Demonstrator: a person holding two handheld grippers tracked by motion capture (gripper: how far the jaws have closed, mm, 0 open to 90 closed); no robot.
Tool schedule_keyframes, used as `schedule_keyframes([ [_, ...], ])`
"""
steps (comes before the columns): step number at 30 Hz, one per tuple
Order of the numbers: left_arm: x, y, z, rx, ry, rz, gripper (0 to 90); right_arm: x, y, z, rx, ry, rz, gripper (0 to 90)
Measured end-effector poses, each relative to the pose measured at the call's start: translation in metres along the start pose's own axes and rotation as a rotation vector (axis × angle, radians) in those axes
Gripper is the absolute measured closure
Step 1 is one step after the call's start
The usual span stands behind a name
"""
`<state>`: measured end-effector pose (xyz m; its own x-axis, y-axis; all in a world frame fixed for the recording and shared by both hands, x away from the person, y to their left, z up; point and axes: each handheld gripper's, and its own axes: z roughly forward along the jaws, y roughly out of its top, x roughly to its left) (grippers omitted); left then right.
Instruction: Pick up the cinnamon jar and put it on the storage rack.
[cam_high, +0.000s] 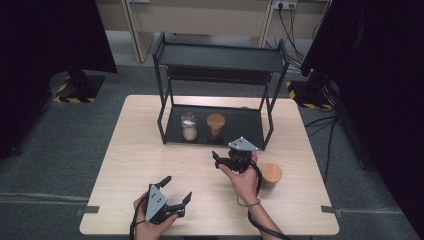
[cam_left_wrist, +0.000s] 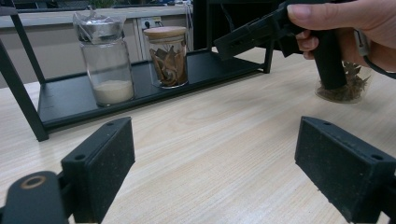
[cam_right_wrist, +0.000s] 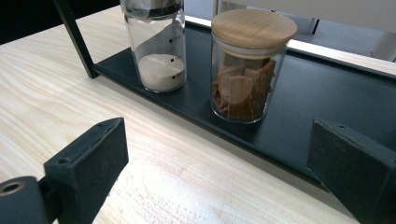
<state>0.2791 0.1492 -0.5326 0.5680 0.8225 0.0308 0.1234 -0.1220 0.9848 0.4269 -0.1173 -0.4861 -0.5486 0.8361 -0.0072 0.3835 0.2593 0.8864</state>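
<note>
A: Reaching toward the rack, by the look of it. The right gripper (cam_high: 220, 161) sat just in front of the black shelf (cam_high: 250, 131), jaws spread wide, nothing between them. In the right gripper view the pads flanked bare table (cam_high: 150, 145) and the shelf's front lip.

B: Which jar was it after?

A: My read: the jar with the wooden lid (cam_right_wrist: 247, 65), holding brown bark-like chips. It stood on the shelf's bottom tray, just beside the jar of white powder (cam_right_wrist: 156, 44), which had a wrinkled plastic cover instead of a lid. The jaws pointed at those two.

B: Orientation?

A: Upright. Long axis vertical, lid up, base flat on the tray. The powder jar stood the same way.

B: Left side?

A: The left gripper (cam_high: 176, 192) was near the table's front edge, jaws wide open too, empty, well apart from everything.

B: Next move?

A: I'd say go forward under the rack's upper shelf, straddle the glass body below the lid and close. Jaws level, since the axis is vertical. The powder jar is close on one side, so the near pad needs to slip between them cleanly.

B: And the third jar?

A: The lidded jar on the table (cam_high: 271, 175) stood right of the right hand (cam_high: 245, 180), outside the rack. Contents possibly dried herbs; the left gripper view shows only its lower part behind the hand.
</note>
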Motion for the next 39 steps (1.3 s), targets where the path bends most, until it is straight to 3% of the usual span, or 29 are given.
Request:
schedule_keyframes([
  [39, 0.0, 0.0, 0.0, -0.002, 0.001, 0.002, 11.6, 0.001, -0.024, -0.028, 0.006, 0.034, -0.016, 6.1],
])
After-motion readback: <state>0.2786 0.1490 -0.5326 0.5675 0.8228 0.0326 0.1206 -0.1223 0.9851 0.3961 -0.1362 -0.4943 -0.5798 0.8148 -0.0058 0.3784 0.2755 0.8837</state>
